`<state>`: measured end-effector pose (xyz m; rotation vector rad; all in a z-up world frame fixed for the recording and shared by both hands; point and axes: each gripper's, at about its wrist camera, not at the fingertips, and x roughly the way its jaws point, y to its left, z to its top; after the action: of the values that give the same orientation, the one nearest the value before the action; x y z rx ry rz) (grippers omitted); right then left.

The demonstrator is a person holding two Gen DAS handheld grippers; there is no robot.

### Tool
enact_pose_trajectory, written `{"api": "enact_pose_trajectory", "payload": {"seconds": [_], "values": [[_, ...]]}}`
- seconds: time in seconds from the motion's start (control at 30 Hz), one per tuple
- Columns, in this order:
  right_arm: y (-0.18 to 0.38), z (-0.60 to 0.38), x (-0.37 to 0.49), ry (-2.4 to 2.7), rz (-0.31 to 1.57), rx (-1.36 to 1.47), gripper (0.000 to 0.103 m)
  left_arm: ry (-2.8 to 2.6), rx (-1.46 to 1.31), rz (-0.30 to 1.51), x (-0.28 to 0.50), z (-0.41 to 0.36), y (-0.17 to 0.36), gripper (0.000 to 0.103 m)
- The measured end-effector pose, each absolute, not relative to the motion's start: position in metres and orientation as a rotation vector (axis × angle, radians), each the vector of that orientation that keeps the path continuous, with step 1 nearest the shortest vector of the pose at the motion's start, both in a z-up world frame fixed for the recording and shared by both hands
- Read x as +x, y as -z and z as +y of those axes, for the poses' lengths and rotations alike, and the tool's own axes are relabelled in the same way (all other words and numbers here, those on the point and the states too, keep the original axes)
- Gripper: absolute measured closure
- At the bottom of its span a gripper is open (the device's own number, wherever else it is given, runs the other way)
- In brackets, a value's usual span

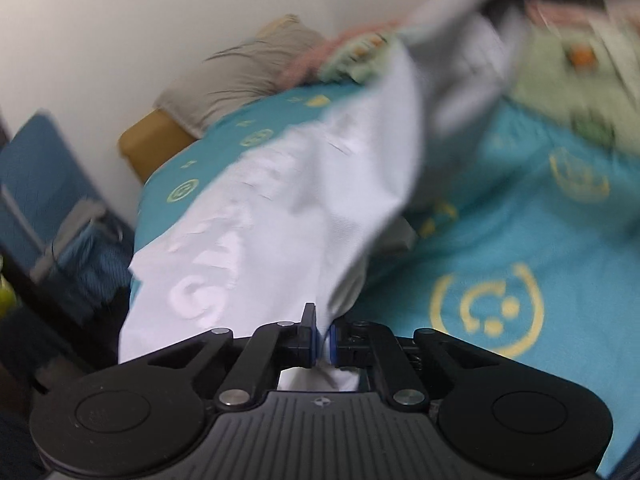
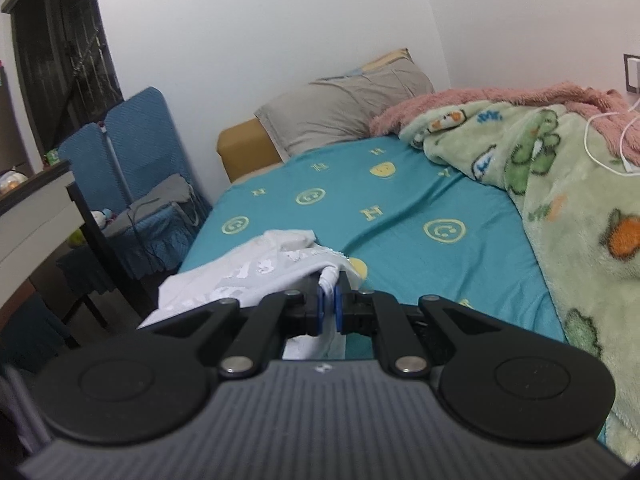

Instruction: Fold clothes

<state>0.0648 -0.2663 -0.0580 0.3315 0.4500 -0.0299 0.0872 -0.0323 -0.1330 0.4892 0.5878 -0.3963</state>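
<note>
At the far left a blue chair [image 2: 136,148] holds a grey cloth [image 2: 168,196] on its seat, and the teal sheet [image 2: 400,216] covers the bed beside it. The left gripper [image 1: 324,340] pinches a fold of the white shirt [image 1: 280,200], which hangs lifted and spread above the sheet. The right gripper [image 2: 330,304] also clamps the shirt's bunched edge low over the sheet, with a grey pillow [image 2: 344,108] and a green blanket [image 2: 560,184] beyond at right
</note>
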Motion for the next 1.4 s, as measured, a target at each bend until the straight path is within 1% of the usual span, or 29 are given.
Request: {"api": "enact_pose_trajectory", "payload": {"seconds": [0.2,0.33,0.53,0.77,0.83,0.9,0.97,1.13,1.17,1.2,1.23,1.27,1.3,1.33,1.37,1.4], "values": [[0.076,-0.278,0.075,0.008,0.560,0.424,0.094,0.429,0.189,0.540,0.075,0.029,0.059,0.098],[0.086,-0.275,0.084,-0.024,0.625,0.448,0.094,0.478,0.076,0.529,0.073,0.051,0.033,0.098],[0.093,-0.265,0.096,-0.028,0.651,0.411,0.093,0.513,-0.095,0.617,0.111,0.063,0.038,0.098],[0.109,-0.266,0.129,-0.014,0.695,0.449,0.093,0.465,-0.189,0.753,0.186,0.077,0.074,0.097],[0.114,-0.265,0.138,-0.009,0.710,0.450,0.093,0.438,-0.193,0.784,0.202,0.078,0.085,0.095],[0.119,-0.264,0.144,-0.006,0.724,0.444,0.093,0.414,-0.188,0.799,0.213,0.077,0.095,0.092],[0.123,-0.265,0.148,-0.007,0.734,0.444,0.093,0.392,-0.179,0.807,0.221,0.075,0.104,0.091],[0.127,-0.267,0.153,0.003,0.737,0.469,0.092,0.351,-0.146,0.800,0.225,0.068,0.117,0.080],[0.127,-0.267,0.154,0.014,0.737,0.472,0.092,0.341,-0.142,0.797,0.224,0.067,0.118,0.073],[0.127,-0.268,0.154,0.024,0.735,0.477,0.091,0.322,-0.134,0.791,0.222,0.066,0.117,0.063],[0.127,-0.269,0.155,0.033,0.733,0.483,0.088,0.295,-0.125,0.781,0.219,0.064,0.115,0.057],[0.127,-0.271,0.154,0.039,0.726,0.495,0.077,0.271,-0.119,0.769,0.216,0.064,0.112,0.046],[0.126,-0.273,0.153,0.044,0.717,0.511,0.054,0.254,-0.118,0.755,0.212,0.064,0.108,0.040],[0.124,-0.275,0.150,0.050,0.698,0.531,0.040,0.245,-0.121,0.743,0.208,0.065,0.104,0.038],[0.122,-0.278,0.147,0.057,0.673,0.553,0.020,0.240,-0.120,0.730,0.204,0.066,0.099,0.034],[0.120,-0.281,0.143,0.064,0.649,0.576,0.020,0.236,-0.112,0.715,0.199,0.066,0.094,0.030]]}}
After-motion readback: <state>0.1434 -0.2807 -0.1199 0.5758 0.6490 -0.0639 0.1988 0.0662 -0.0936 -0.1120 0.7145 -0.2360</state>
